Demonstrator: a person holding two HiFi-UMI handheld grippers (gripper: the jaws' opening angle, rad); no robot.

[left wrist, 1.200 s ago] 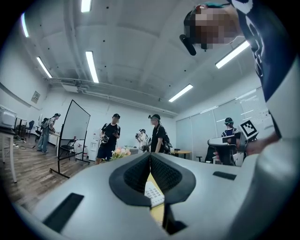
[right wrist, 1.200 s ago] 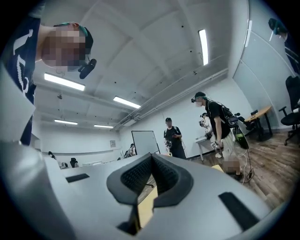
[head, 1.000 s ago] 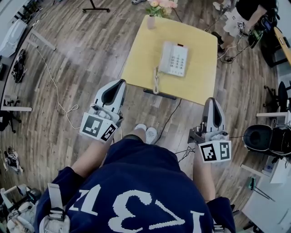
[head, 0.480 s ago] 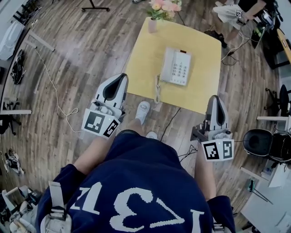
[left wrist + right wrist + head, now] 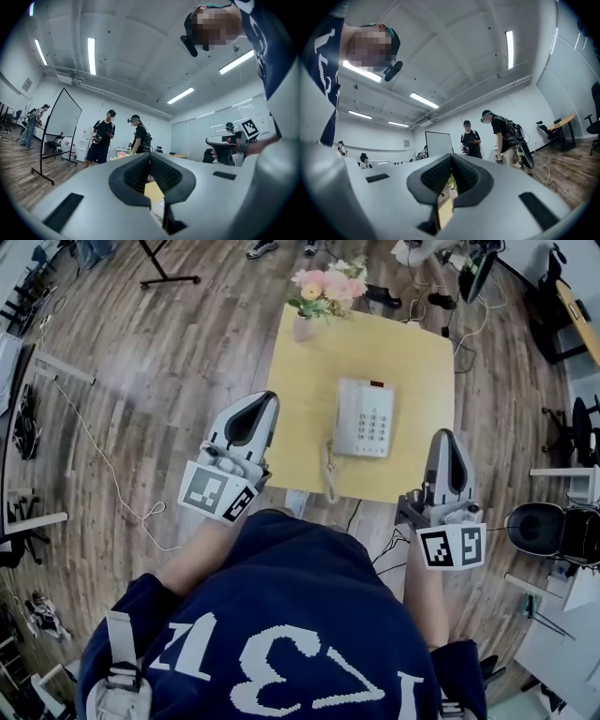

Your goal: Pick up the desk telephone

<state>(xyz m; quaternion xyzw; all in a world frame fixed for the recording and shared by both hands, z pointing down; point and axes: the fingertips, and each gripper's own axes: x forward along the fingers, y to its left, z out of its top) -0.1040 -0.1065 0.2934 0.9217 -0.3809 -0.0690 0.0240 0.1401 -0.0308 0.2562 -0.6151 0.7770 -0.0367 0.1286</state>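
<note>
Between our left tongs (image 5: 255,411) and right tongs (image 5: 446,444), a little ahead: the telephone (image 5: 364,418) on the yellow table (image 5: 417,362), untouched.
We carry both shut and empty, one to each side, probably to take it from both flanks.

1 desk phone (image 5: 364,417), 1 table (image 5: 412,367), 1 flower vase (image 5: 303,327), 2 tools: L tool (image 5: 255,405), R tool (image 5: 444,440)
</note>
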